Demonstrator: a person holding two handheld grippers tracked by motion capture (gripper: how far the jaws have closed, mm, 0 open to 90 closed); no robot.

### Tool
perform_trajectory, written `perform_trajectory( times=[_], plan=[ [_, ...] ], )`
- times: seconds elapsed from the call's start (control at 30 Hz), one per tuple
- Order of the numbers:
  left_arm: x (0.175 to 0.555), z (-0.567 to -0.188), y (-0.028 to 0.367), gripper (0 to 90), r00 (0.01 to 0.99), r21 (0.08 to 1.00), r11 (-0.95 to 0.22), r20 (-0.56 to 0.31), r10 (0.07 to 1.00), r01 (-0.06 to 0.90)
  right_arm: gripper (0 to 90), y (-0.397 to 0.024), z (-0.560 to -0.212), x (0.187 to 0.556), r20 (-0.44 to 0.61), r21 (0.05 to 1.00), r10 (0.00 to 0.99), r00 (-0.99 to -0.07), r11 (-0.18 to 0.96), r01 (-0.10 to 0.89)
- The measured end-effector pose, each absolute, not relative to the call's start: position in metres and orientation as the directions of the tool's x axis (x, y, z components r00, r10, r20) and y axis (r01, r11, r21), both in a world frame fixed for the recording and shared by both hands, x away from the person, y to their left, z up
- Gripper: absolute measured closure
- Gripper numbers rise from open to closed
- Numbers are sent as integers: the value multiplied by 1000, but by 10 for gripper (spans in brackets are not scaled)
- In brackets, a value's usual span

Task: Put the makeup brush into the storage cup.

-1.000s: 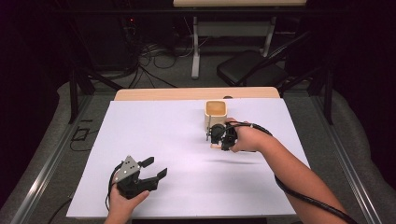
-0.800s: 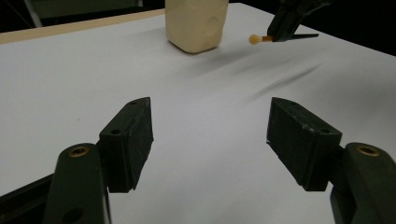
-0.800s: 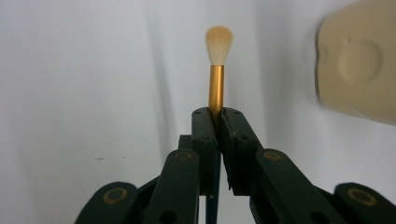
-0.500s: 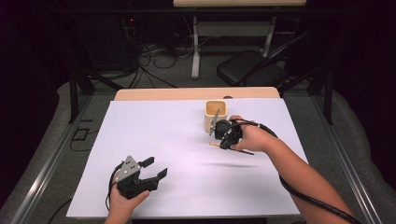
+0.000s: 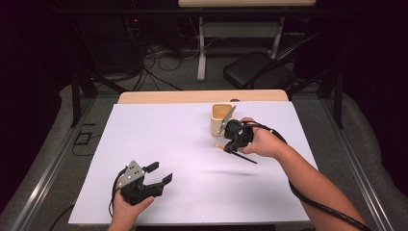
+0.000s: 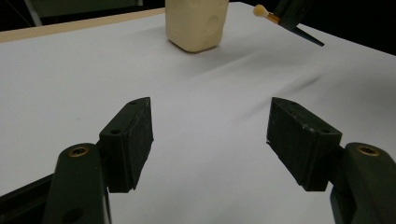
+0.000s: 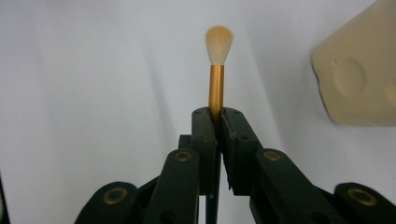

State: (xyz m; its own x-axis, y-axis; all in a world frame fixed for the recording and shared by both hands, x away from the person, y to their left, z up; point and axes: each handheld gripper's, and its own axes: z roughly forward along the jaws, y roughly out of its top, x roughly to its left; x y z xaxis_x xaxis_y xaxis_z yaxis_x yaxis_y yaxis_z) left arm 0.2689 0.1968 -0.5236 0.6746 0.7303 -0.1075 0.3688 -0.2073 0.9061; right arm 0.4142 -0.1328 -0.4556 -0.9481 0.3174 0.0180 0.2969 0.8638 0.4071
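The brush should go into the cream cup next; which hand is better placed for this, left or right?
Right. The right gripper already clamps the brush beside the cup. The left gripper is open, holds nothing and rests near the table's front edge.

Bright, evenly lit white table (image 5: 192,144) against dark surroundings; soft shadows, close-up views slightly blurred

- A table (image 5: 144,97) with a light wooden top shows as a strip along its far edge, in the upper middle of the high view.
- A white sheet (image 5: 192,159) covers nearly all of it, reaching the frame's lower edge (a few soft creases run across it, right of centre).
- A cream cup (image 5: 221,118) stands on the sheet, upper centre-right, near the wooden strip.
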Motion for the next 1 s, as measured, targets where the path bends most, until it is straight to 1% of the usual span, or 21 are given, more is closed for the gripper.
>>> perform_trajectory(
  times=[0.37, 0.57, 0.63, 0.67, 1.0],
  plan=[
    [269, -524, 197, 316, 671, 904, -208, -109, 734, 375, 839, -142, -460, 418, 150, 501, 362, -920, 774, 386],
    [269, -524, 197, 317, 669, 903, -209, -108, 736, 376, 839, -149, -465, 419, 213, 538, 386, -898, 721, 437],
    [269, -524, 197, 317, 668, 903, -207, -109, 736, 376, 839, -151, -467, 419, 227, 560, 392, -892, 697, 449],
    [269, -524, 197, 317, 669, 903, -207, -110, 735, 376, 839, -152, -467, 419, 237, 554, 395, -887, 696, 458],
    [270, -524, 197, 317, 667, 902, -207, -111, 737, 379, 839, -158, -470, 418, 294, 618, 416, -860, 603, 504]
  ],
)
